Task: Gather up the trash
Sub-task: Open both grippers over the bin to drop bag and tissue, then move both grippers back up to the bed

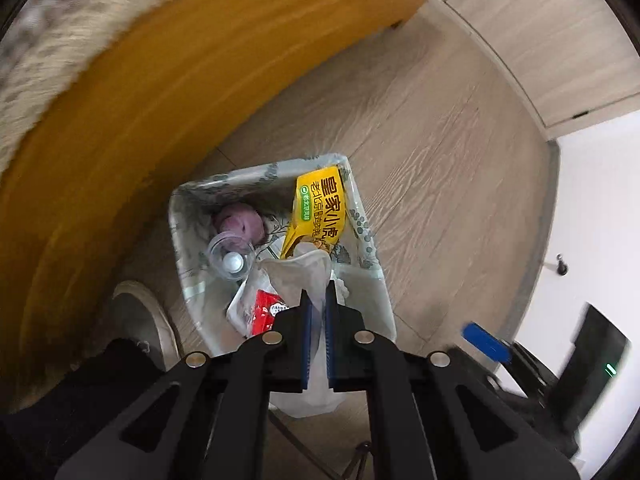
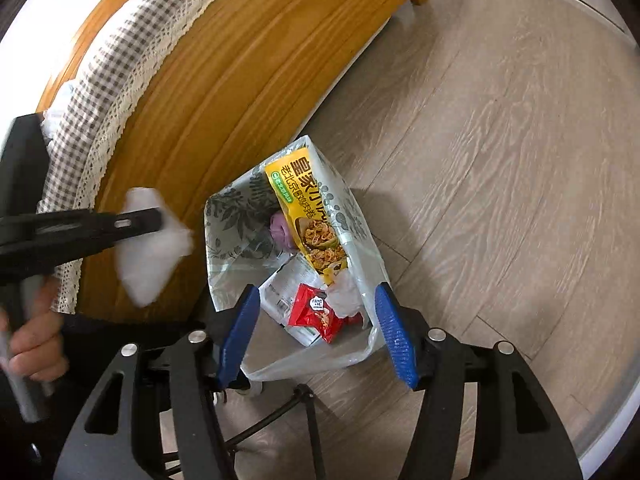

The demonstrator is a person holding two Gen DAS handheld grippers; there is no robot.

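A bin lined with a leaf-print bag [image 1: 256, 170] [image 2: 224, 216] stands on the wood floor. Inside lie a yellow snack packet [image 1: 320, 208] [image 2: 308, 216], a red packet [image 1: 266, 312] [image 2: 320, 312], a clear cup [image 1: 231, 258] and a purple lump [image 1: 240, 222]. My left gripper [image 1: 317, 292] points down over the bin's near side, shut on a white crumpled wrapper [image 1: 308, 276]. In the right wrist view the wrapper [image 2: 152, 260] hangs beside the bin. My right gripper [image 2: 317, 291] stands open above the bin mouth, nothing between its pads.
A wooden furniture side [image 1: 140, 120] [image 2: 240, 80] with a checked, lace-edged cloth [image 2: 120, 72] rises left of the bin. A shoe [image 1: 140, 316] is at the bin's left. Black stand legs [image 2: 280, 412] cross the floor below. A person's hand [image 2: 36, 344] grips the left tool.
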